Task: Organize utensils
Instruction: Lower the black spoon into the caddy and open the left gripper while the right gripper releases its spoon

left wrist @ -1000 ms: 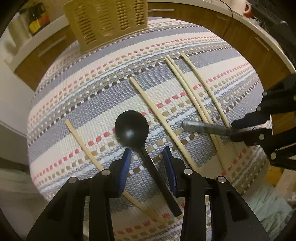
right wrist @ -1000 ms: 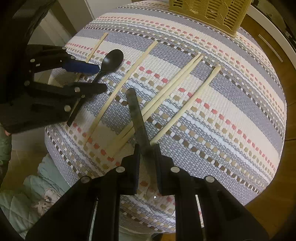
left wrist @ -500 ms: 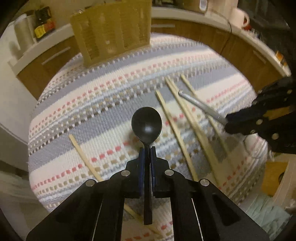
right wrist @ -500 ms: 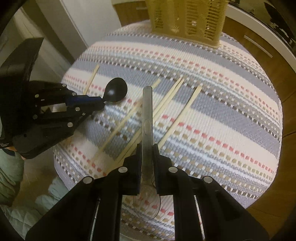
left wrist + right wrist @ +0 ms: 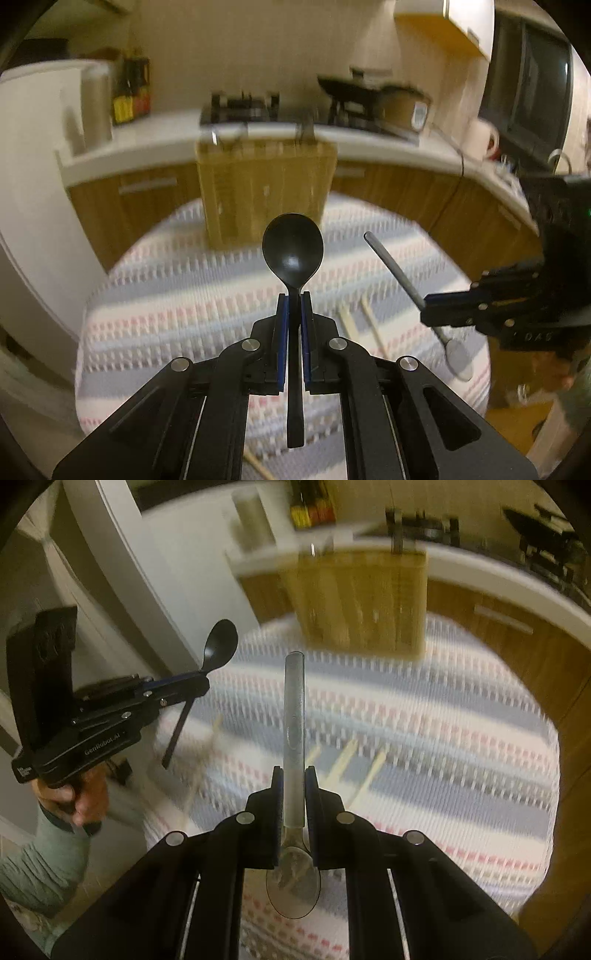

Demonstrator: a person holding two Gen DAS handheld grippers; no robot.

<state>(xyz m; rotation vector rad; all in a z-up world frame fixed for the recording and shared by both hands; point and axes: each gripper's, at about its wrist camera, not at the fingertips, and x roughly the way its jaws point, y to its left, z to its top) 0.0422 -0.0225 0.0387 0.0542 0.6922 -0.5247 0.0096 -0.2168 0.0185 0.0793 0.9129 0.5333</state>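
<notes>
Matte black spoon [image 5: 293,251] clamped bowl-up in left gripper [image 5: 294,306]; right gripper [image 5: 294,775] pinching seemingly steel spoon [image 5: 294,716].

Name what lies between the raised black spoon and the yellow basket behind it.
Left wrist view: only bare striped cloth between the black spoon and the basket.

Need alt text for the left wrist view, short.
Left gripper shut on a black spoon, bowl pointing toward a tan utensil basket on a striped tablecloth. At right, the right gripper holds a metal spoon above chopsticks.
</notes>
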